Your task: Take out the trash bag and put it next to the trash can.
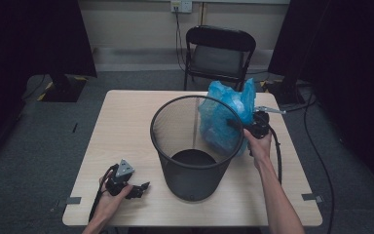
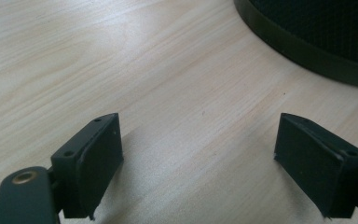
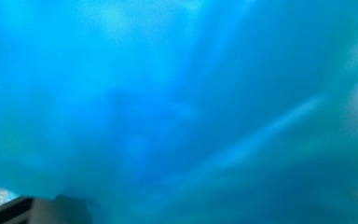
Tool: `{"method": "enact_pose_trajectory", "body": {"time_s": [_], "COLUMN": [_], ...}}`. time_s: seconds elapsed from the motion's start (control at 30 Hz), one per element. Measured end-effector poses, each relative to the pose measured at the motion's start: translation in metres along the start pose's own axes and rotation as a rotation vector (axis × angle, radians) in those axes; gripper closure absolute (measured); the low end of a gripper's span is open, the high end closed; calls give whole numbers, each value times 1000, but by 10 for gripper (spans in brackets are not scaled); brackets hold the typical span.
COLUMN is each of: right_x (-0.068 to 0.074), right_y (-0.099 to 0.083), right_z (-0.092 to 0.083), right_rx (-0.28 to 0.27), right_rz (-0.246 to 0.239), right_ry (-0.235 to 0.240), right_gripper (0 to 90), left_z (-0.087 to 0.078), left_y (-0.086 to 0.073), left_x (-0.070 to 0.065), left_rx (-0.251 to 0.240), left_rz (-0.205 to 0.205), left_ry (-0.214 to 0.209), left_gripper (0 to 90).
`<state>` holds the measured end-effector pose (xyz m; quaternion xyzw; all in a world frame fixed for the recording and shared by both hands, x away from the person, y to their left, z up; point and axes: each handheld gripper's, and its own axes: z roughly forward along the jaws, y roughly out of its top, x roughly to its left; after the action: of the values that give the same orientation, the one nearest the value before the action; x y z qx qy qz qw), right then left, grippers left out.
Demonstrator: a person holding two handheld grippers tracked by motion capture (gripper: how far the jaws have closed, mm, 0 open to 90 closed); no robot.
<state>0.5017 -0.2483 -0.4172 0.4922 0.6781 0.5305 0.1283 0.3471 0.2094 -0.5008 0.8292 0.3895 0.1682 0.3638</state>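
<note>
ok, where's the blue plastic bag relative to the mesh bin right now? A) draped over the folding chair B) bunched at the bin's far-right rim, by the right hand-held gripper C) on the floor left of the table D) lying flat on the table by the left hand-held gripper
B: in the high view the blue plastic bag sits bunched at the far-right rim of the mesh bin, beside the right hand-held gripper.

Dim room, dark corners; table (image 1: 126, 122) evenly lit from above. Left gripper view sharp, soft shadows. Right gripper view blurred blue, unfocused.
</note>
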Motion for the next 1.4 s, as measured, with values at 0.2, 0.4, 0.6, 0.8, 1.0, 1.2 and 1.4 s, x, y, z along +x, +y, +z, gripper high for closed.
{"method": "enact_pose_trajectory", "body": {"time_s": [0.2,0.4,0.6,0.8,1.0,1.2,1.4], "right_x": [5,11,14,12,17,21,19], "right_y": [9,11,3,-12,-24,-43,-48], "right_z": [-27,-52,-67,-83,-106,-120,-111], "right_rx": [-60,-80,-67,-55,-63,-38,-5], "right_rz": [12,-17,-34,-44,-61,-71,-103], "right_ry": [21,22,8,-1,18,34,24], "right_gripper": [182,193,186,166,164,197,759], "left_z": [0,1,1,1,1,2,2], "left_y": [0,1,1,1,1,1,2], "left_x": [0,-1,-1,-1,-1,-2,-2], "left_rx": [5,4,5,6,10,10,15], "left_rz": [3,3,2,3,4,5,5], "left_ry": [2,0,0,0,0,1,-5], "left_gripper": [117,106,105,103,93,89,73]}}
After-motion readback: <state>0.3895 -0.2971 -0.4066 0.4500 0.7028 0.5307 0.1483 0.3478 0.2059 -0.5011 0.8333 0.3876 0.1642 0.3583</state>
